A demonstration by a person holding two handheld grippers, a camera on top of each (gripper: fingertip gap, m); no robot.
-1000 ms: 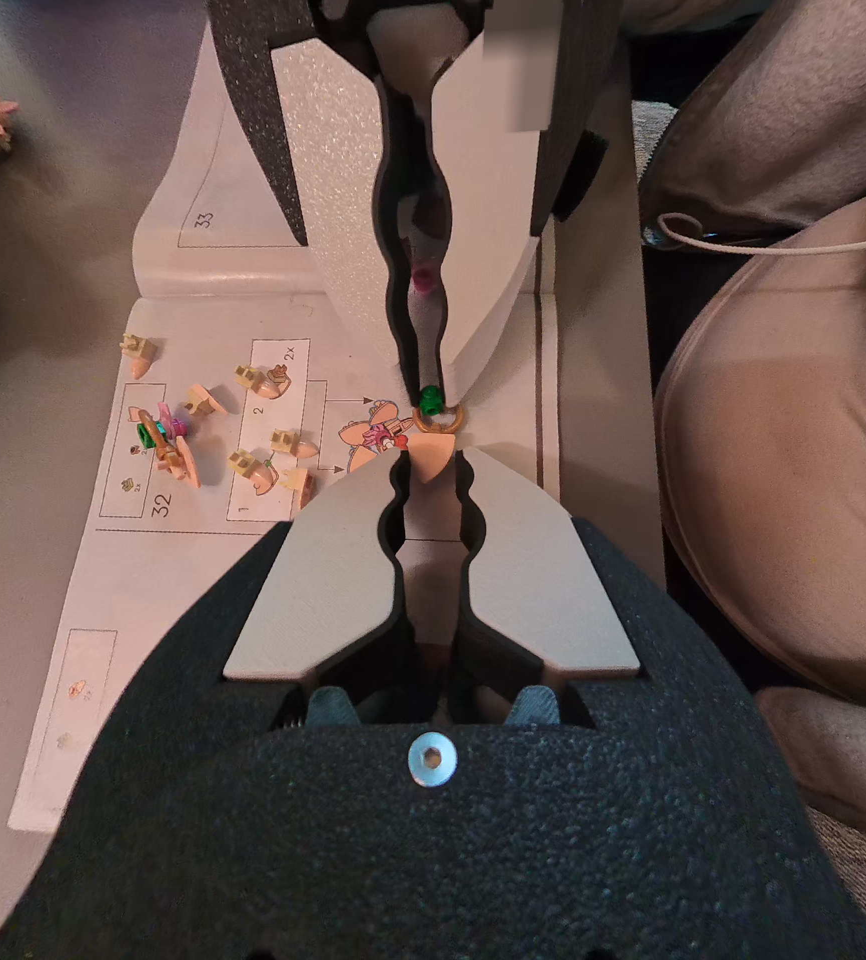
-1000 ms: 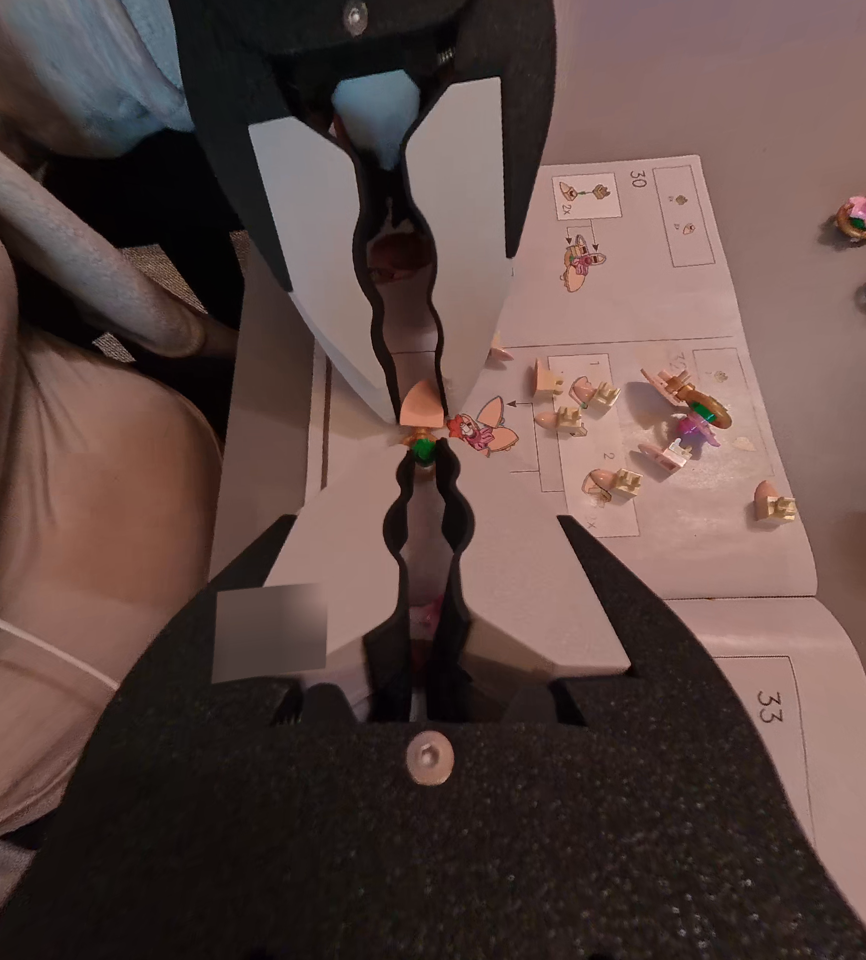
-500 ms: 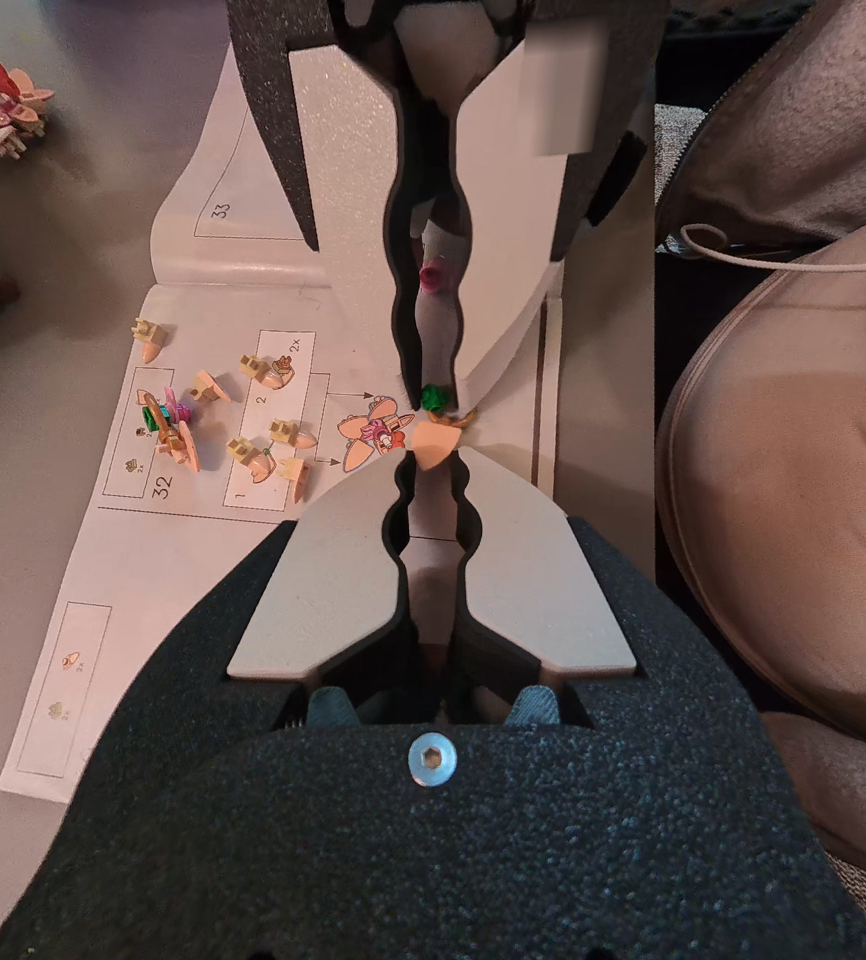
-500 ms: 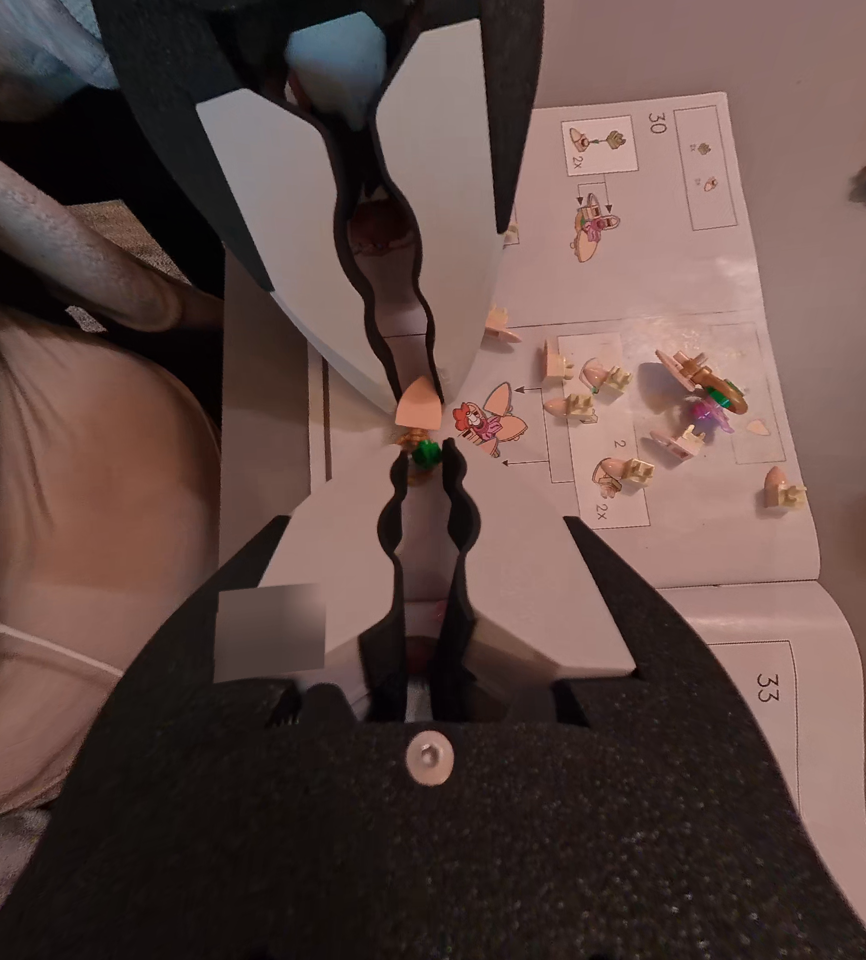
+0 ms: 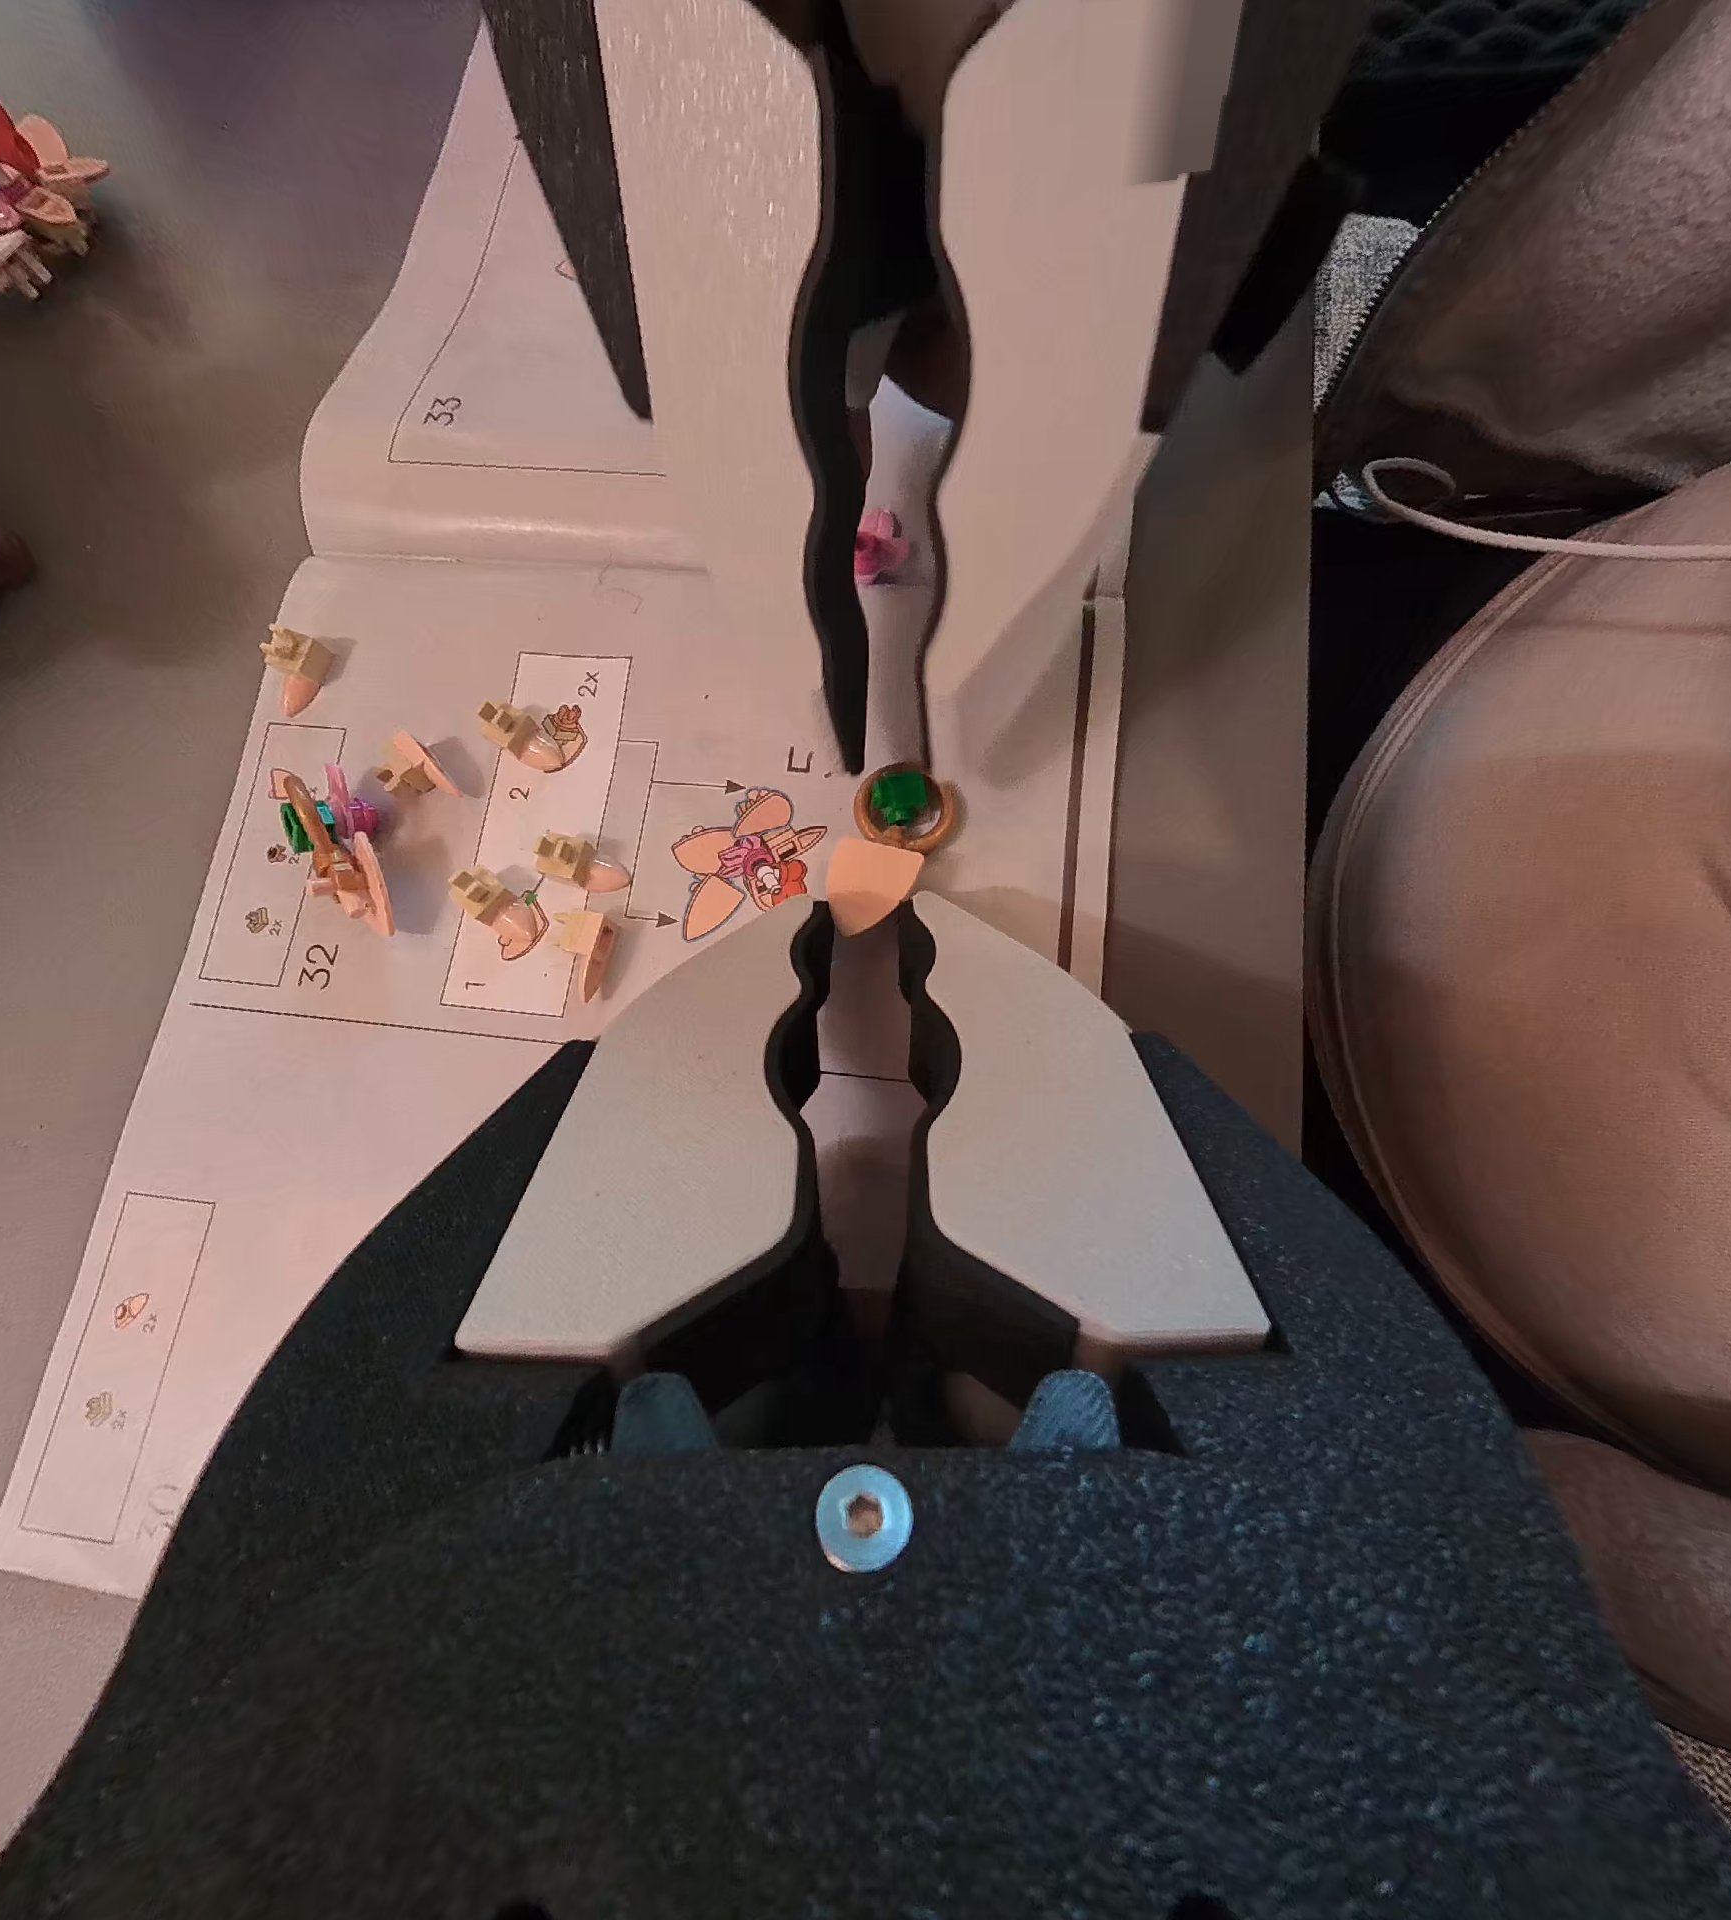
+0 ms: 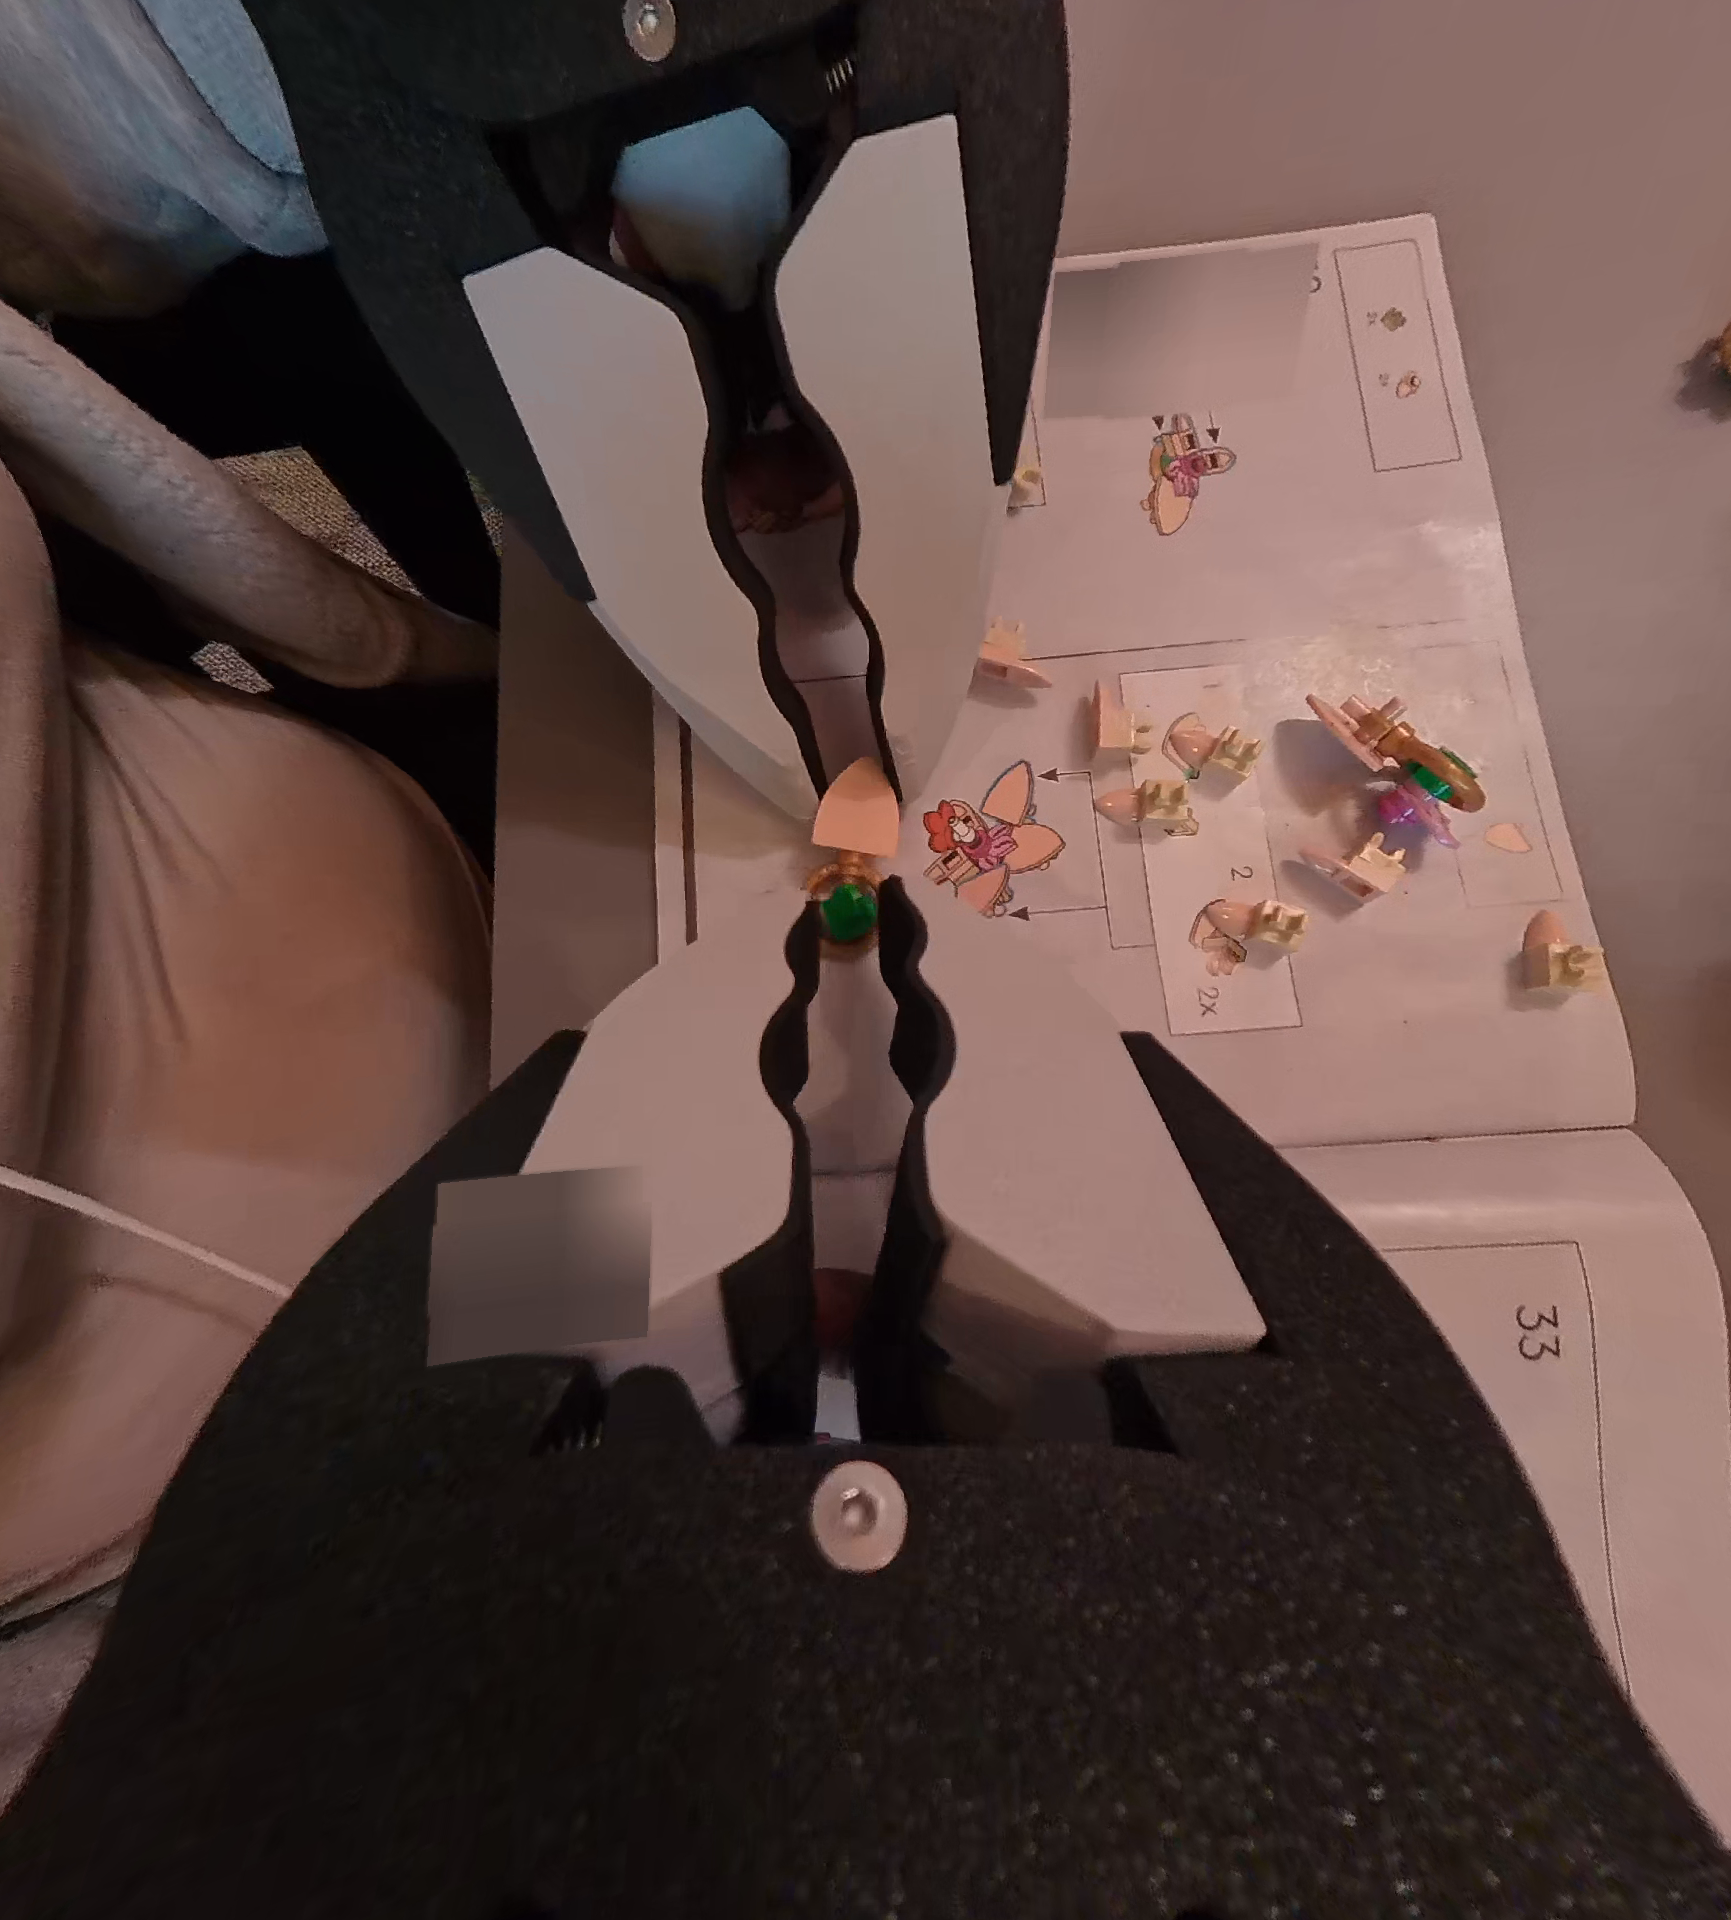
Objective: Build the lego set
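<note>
Left hand-held gripper pinches one peach petal; right hand-held gripper grips one gold ring.

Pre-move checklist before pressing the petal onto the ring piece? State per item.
1. Left gripper shut on peach petal: ok.
2. Right gripper shut on gold ring with green stud: ok.
3. Petal touches ring: ok.
4. Petal clipped onto ring: cannot tell.
5. Loose petal pieces on the instruction booklet, away from both grippers: ok.
</note>
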